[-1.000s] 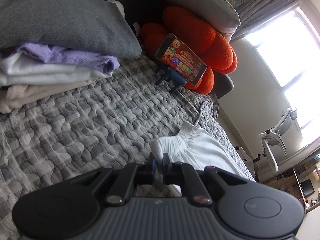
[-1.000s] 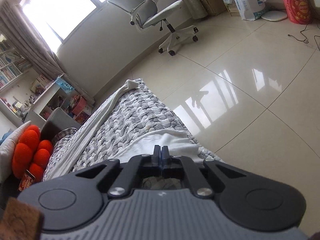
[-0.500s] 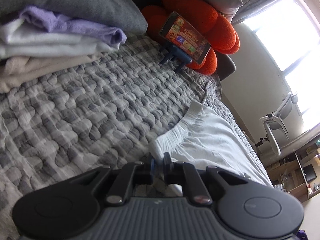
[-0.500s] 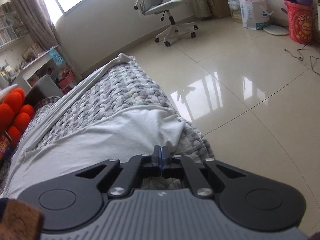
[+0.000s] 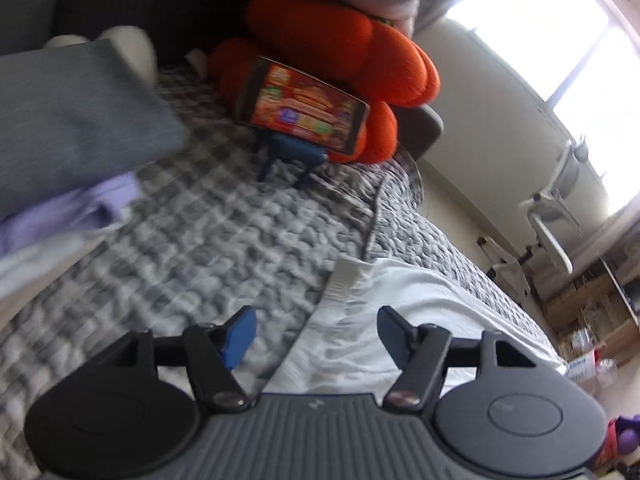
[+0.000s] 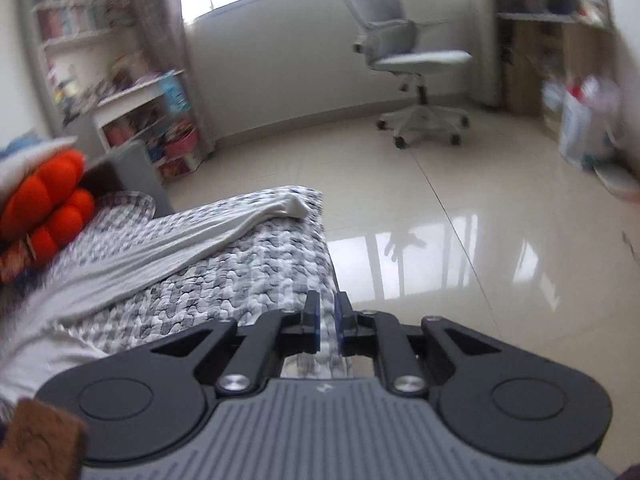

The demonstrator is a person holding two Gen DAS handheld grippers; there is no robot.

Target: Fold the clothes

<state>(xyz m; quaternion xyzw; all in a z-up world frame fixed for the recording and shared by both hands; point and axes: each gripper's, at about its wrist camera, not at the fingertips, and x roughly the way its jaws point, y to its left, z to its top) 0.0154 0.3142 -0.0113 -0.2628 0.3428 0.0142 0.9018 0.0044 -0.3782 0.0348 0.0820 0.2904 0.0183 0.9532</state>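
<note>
While the left gripper (image 5: 316, 330) hangs with jaws spread wide and empty, the white garment (image 5: 400, 320) lies flat beneath it along the bed's (image 5: 200, 240) floor-side edge. Right gripper (image 6: 328, 316): jaws narrowly apart, nothing held, over the bed's far corner. Beyond, a phone on a stand (image 5: 304, 108) fronts an orange cushion (image 5: 360, 52); folded clothes (image 5: 68, 216) are stacked left.

On the bed — 1 white garment (image 5: 404, 320), 1 phone (image 5: 302, 110), 1 folded stack (image 5: 68, 224).
</note>
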